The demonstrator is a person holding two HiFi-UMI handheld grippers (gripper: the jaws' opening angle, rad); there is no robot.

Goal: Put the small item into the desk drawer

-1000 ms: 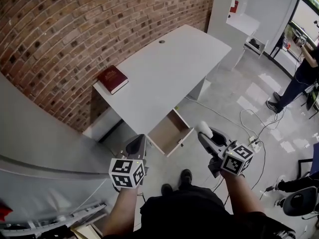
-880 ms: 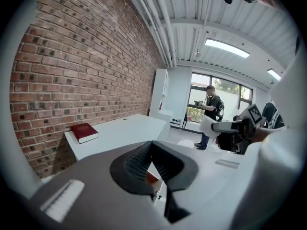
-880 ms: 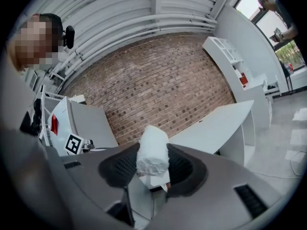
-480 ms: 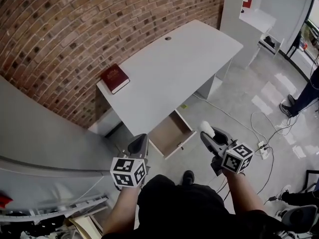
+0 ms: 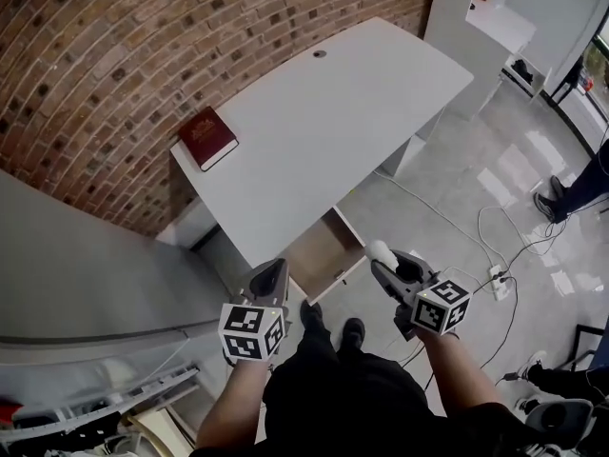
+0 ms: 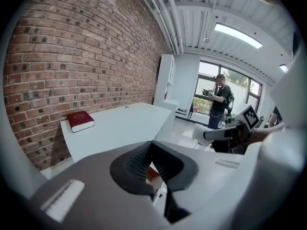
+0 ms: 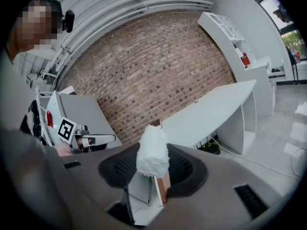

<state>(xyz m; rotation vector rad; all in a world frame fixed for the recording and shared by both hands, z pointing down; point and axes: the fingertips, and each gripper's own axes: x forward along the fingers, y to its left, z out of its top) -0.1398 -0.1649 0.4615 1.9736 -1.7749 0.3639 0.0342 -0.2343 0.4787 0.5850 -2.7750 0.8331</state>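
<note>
The white fluffy rolled item (image 7: 152, 152) is being carried, clamped in the right gripper (image 5: 383, 263), near the open white desk drawer (image 5: 322, 255); the left gripper (image 6: 152, 145) is closed, empty. Lowering into the drawer is judged needed next.

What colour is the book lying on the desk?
Dark red, with a white page edge. The book on the white desk shows best in the head view.

No legible text or labels anywhere.
</note>
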